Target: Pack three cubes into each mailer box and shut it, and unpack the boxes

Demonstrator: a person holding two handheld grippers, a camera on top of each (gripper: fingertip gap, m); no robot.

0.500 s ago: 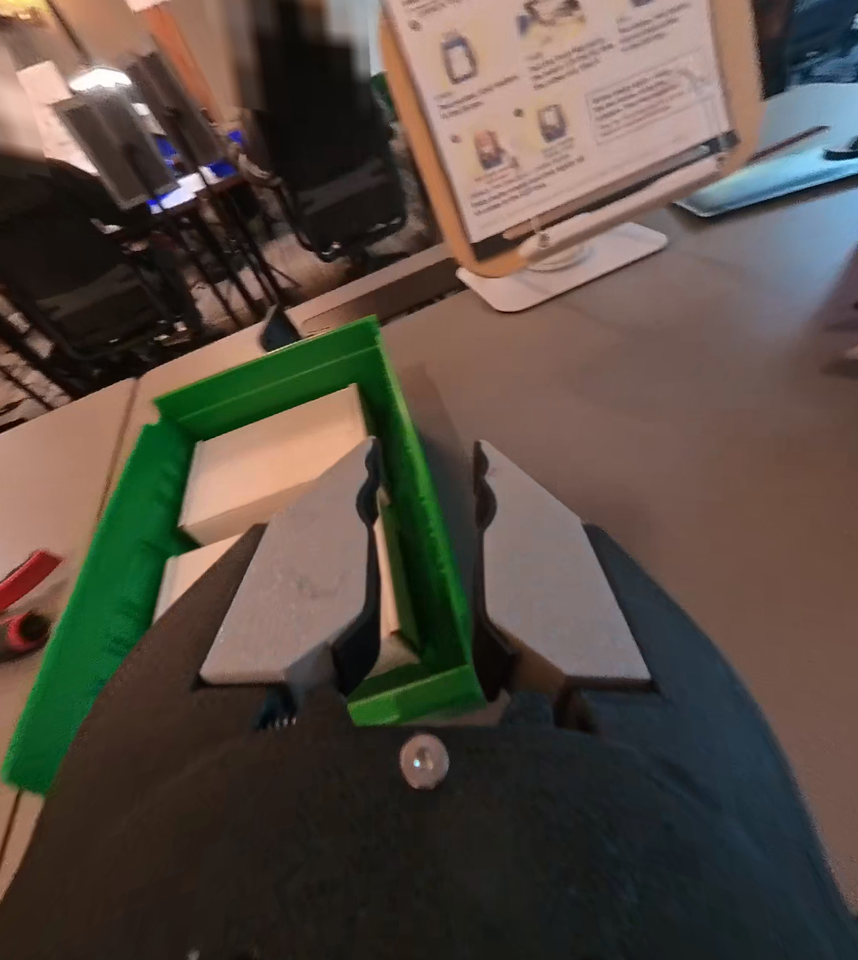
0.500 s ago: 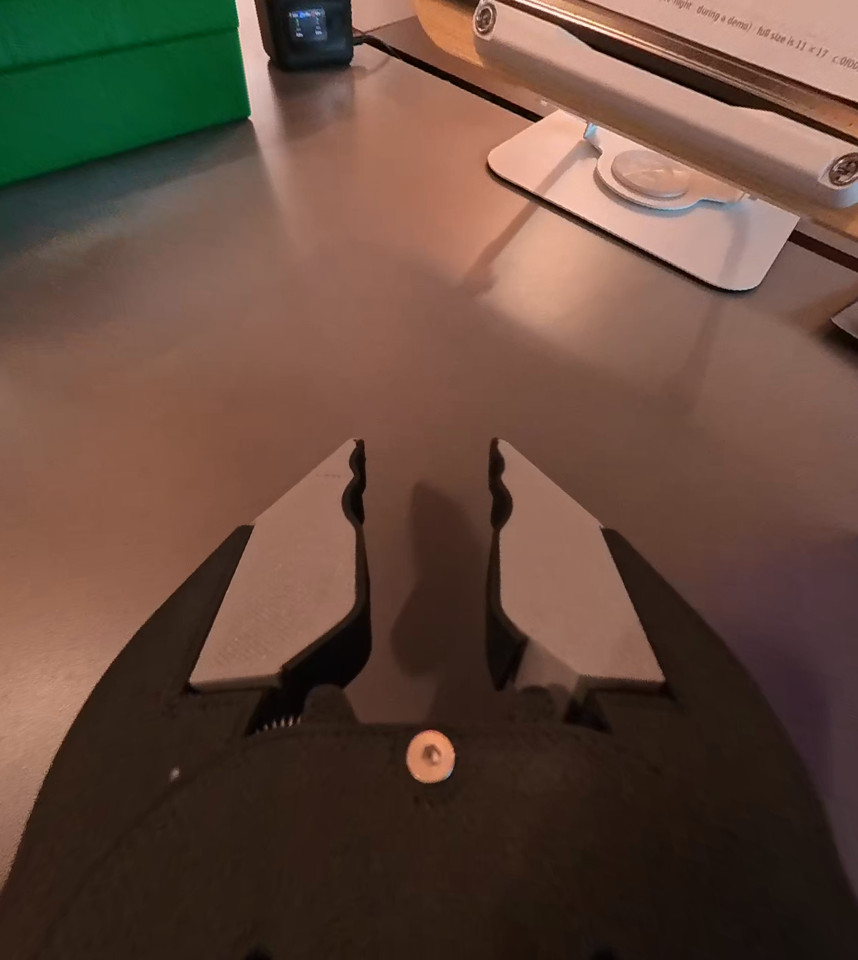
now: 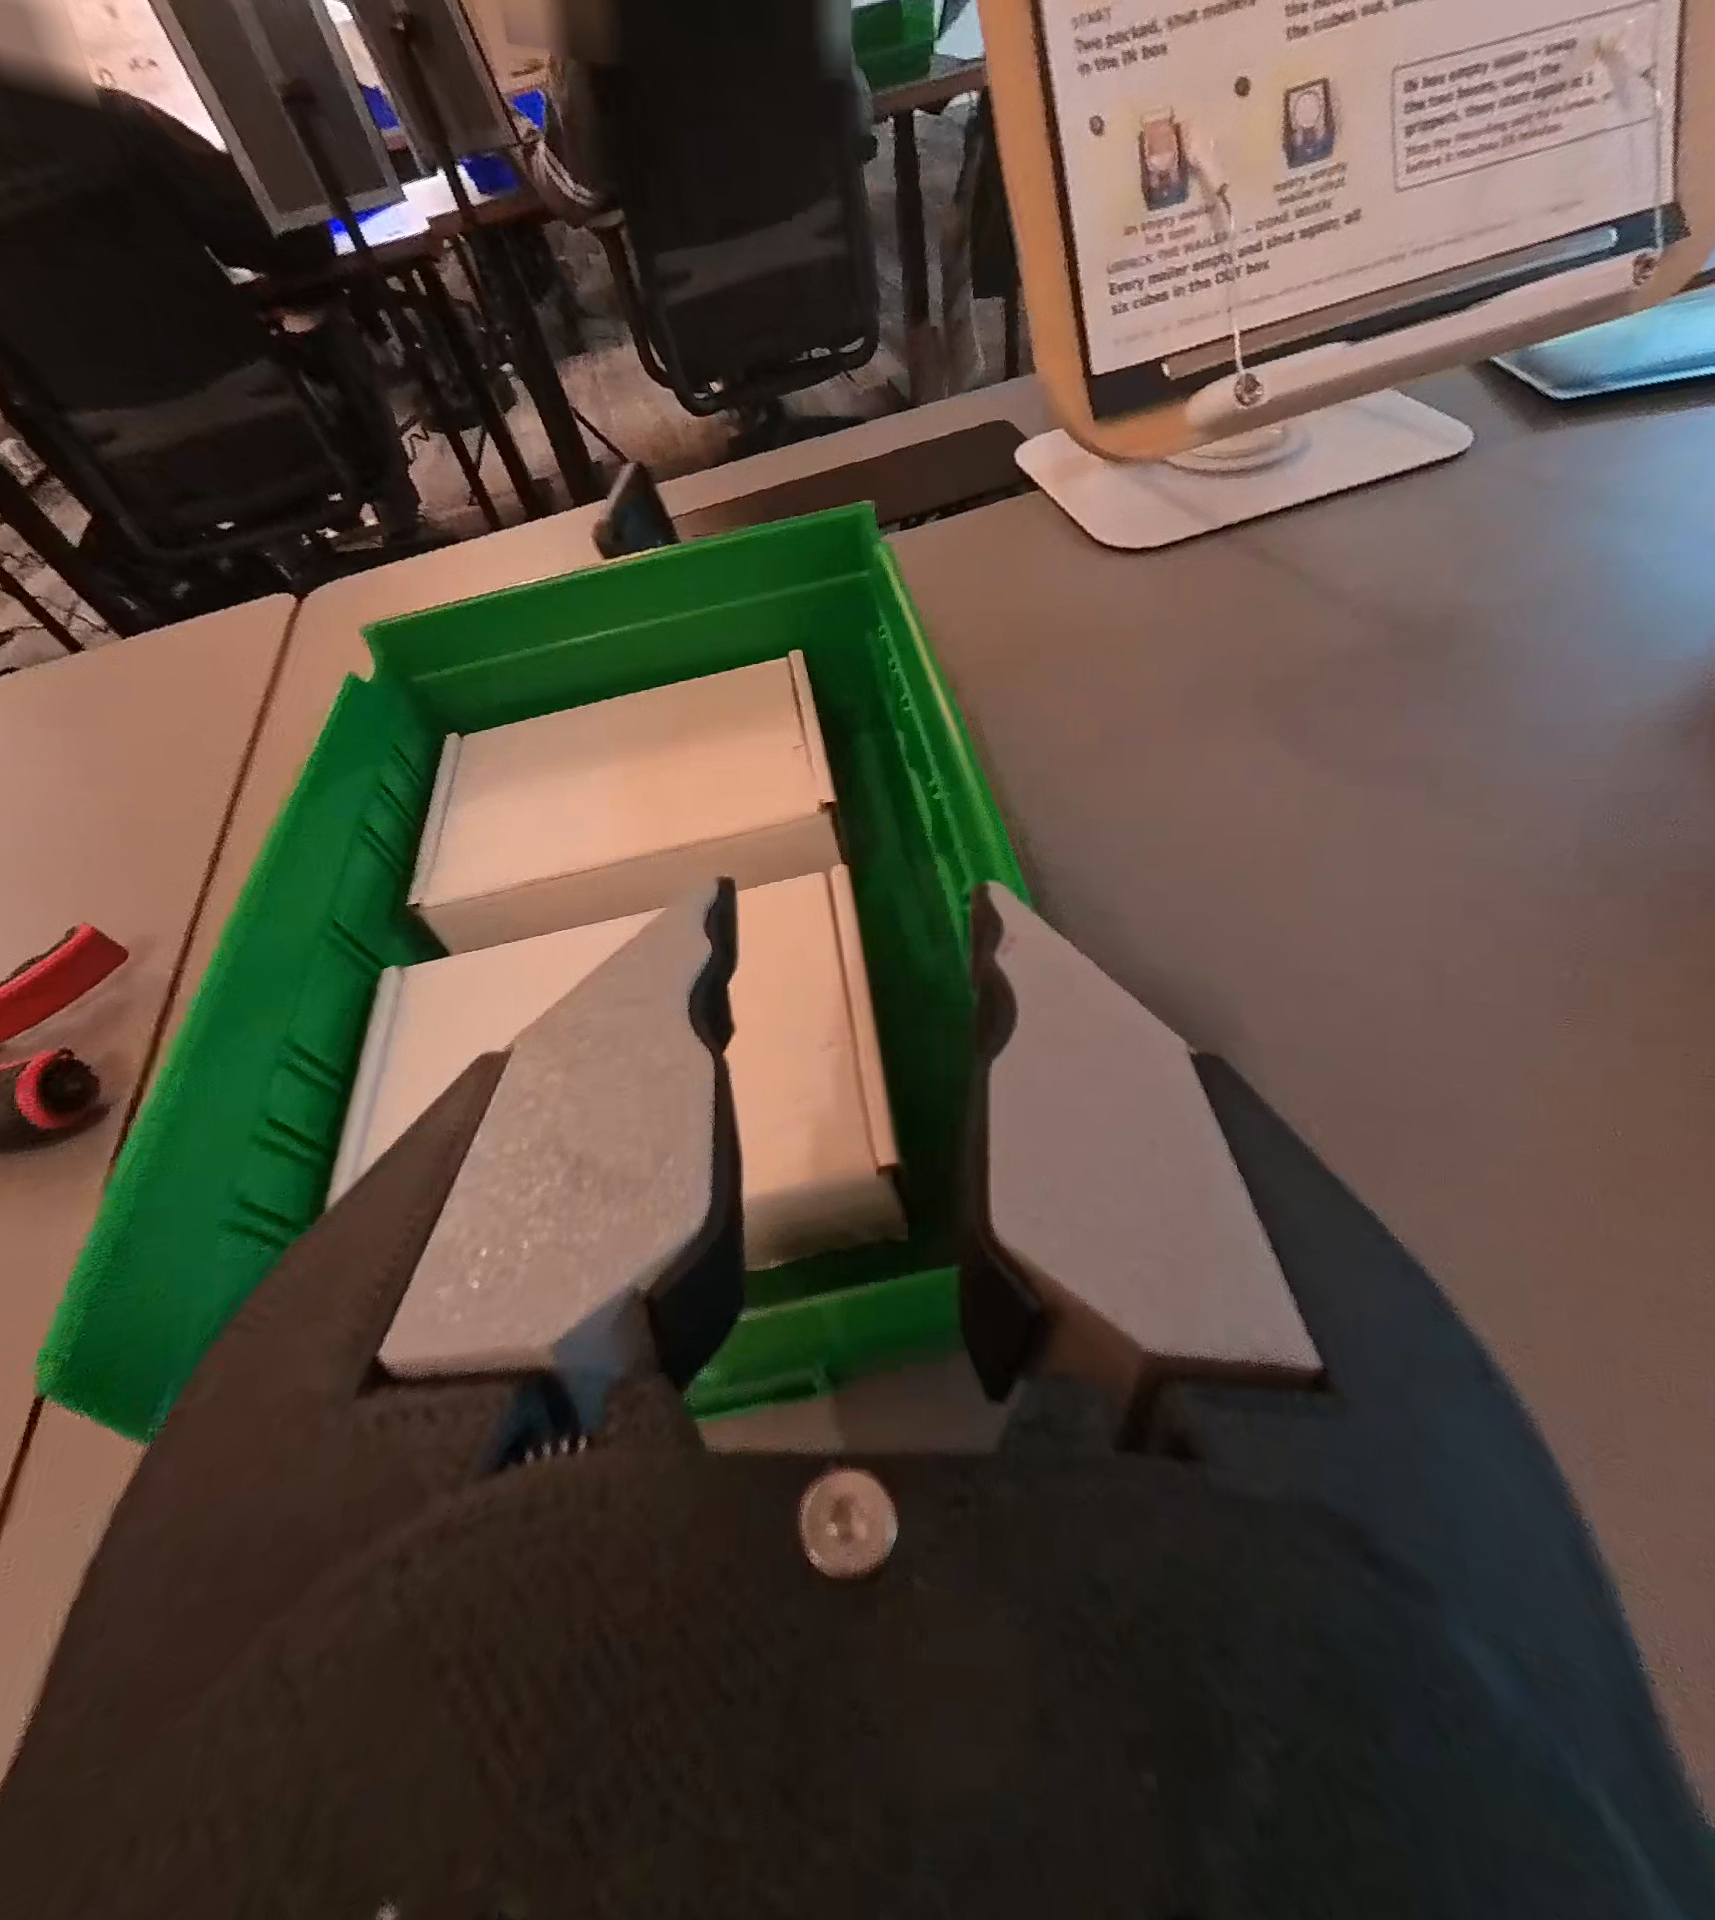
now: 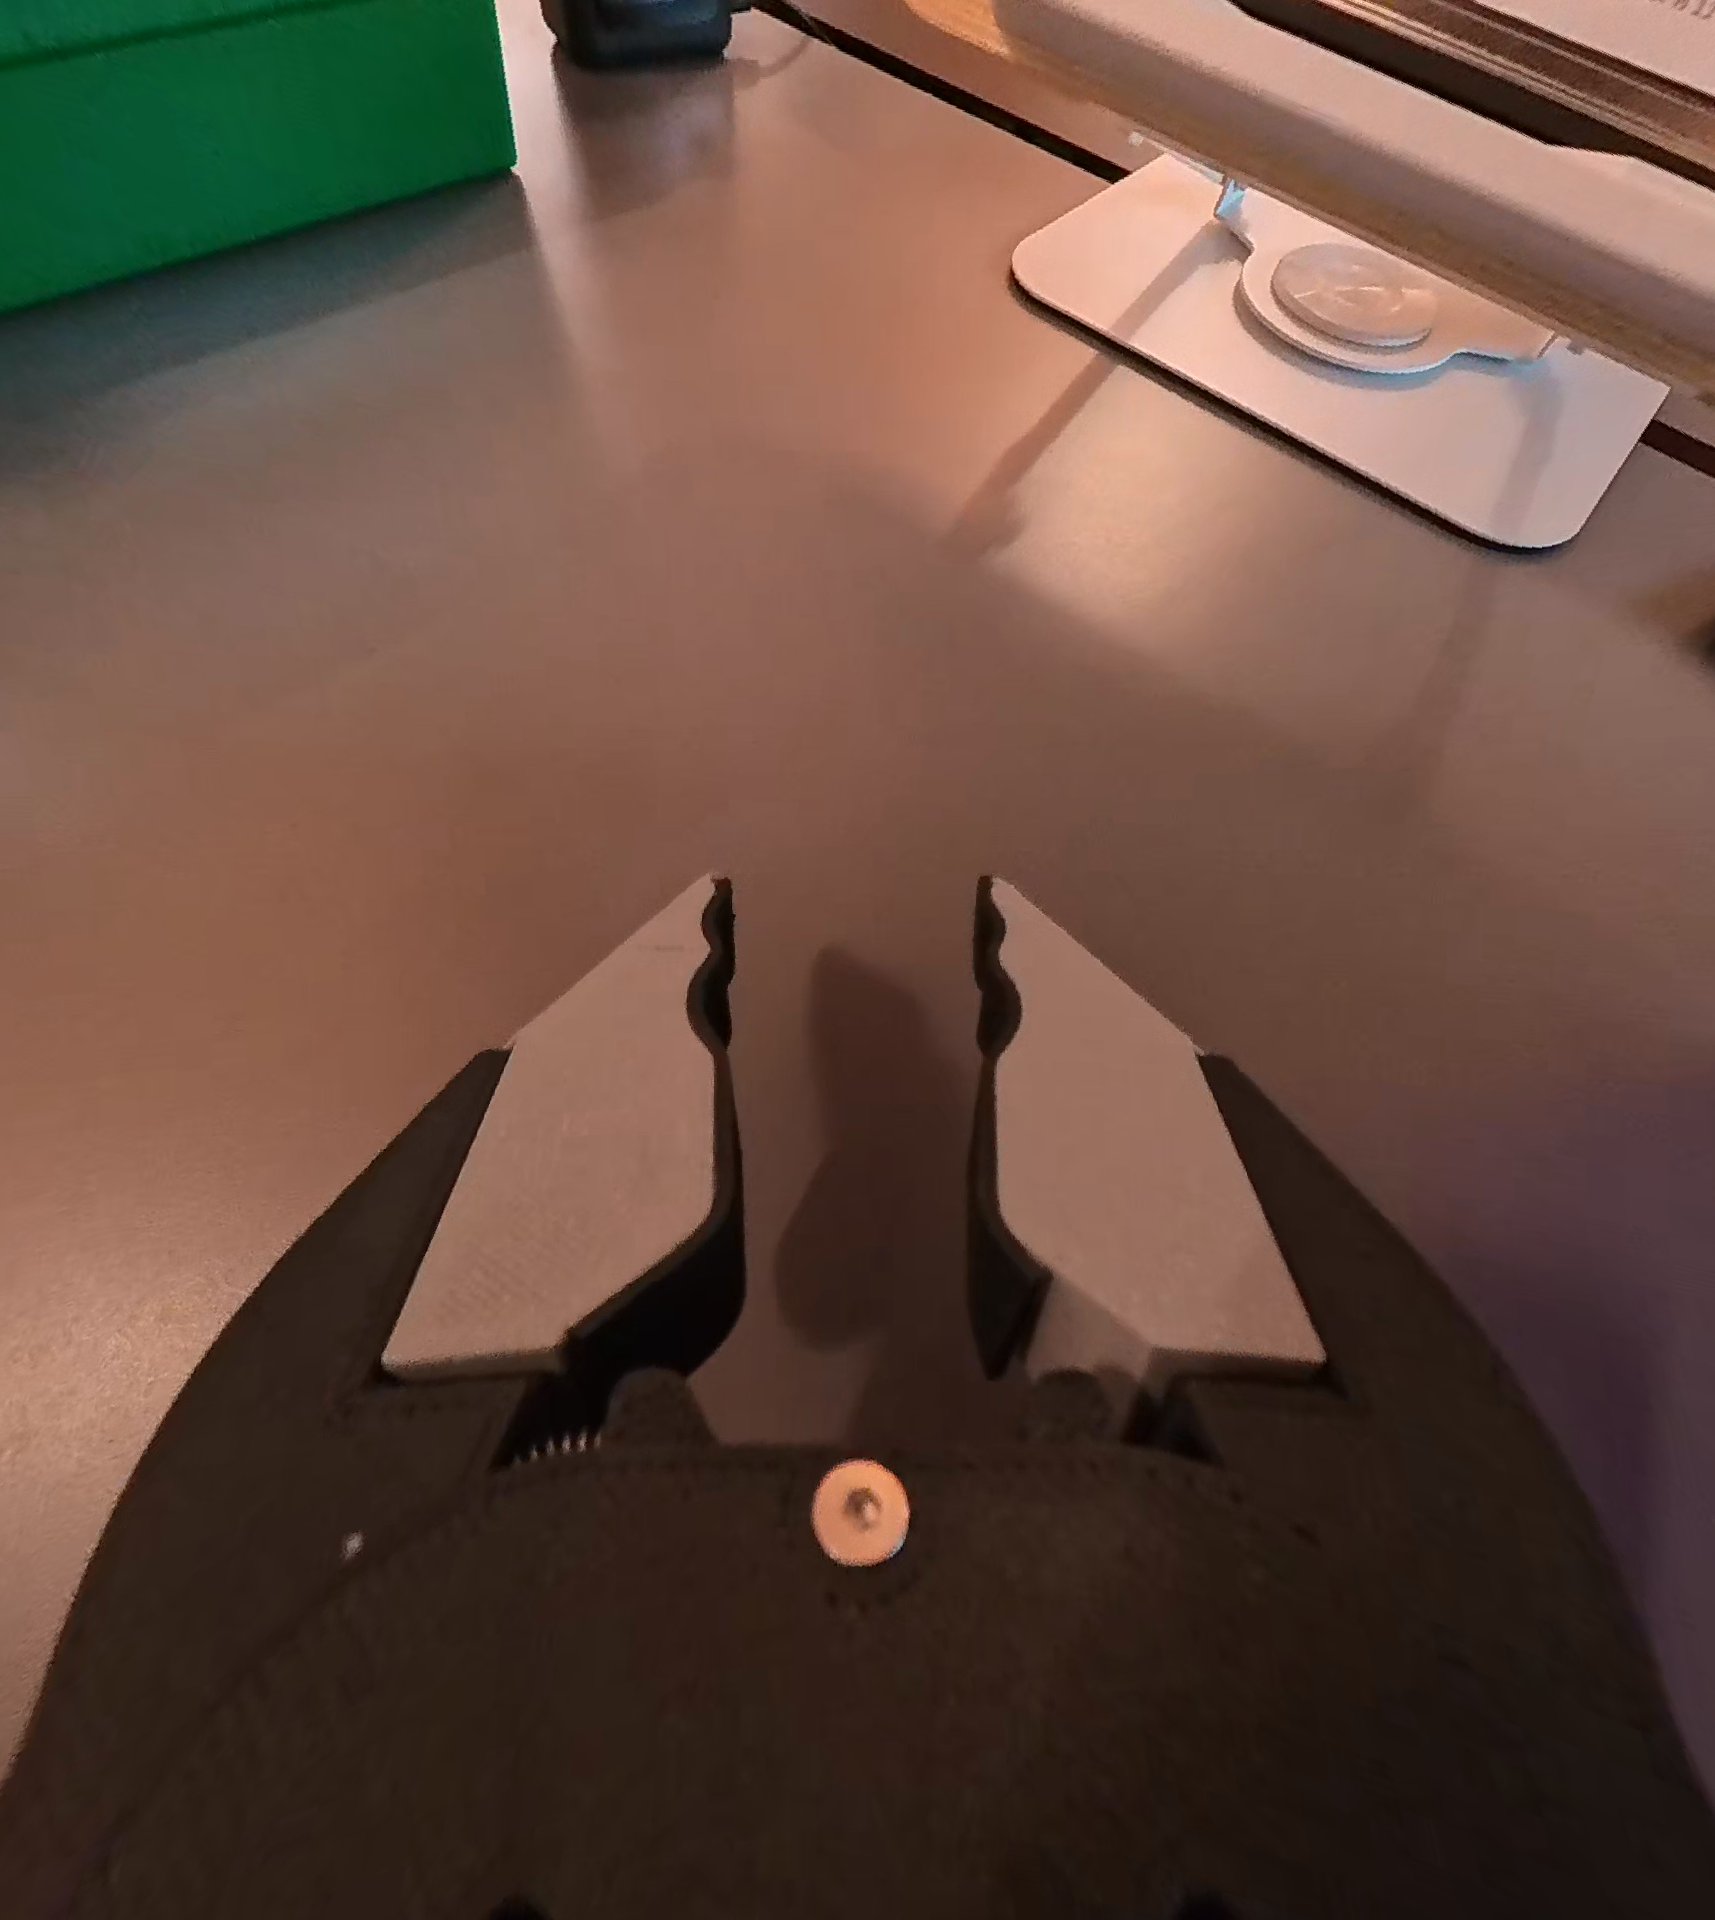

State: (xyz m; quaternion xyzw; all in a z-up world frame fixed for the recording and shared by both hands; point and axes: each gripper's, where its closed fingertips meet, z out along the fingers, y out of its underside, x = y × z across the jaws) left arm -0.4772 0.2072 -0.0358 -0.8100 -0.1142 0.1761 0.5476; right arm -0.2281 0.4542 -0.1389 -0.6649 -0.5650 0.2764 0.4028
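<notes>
Left wrist view: left tongs gape over green bin's right wall; right tongs apart above table.

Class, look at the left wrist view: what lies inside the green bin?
Two white mailer boxes, both shut: the far box and the near box, inside the green bin. Their contents are hidden, and the left gripper covers part of the near one.

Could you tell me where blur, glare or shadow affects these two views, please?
Left wrist view: green bin edges and the right margin smear with motion blur, straight lines bow. Right wrist view: warm glare on the table, the right gripper casting a dark shadow between its fingers.
</notes>
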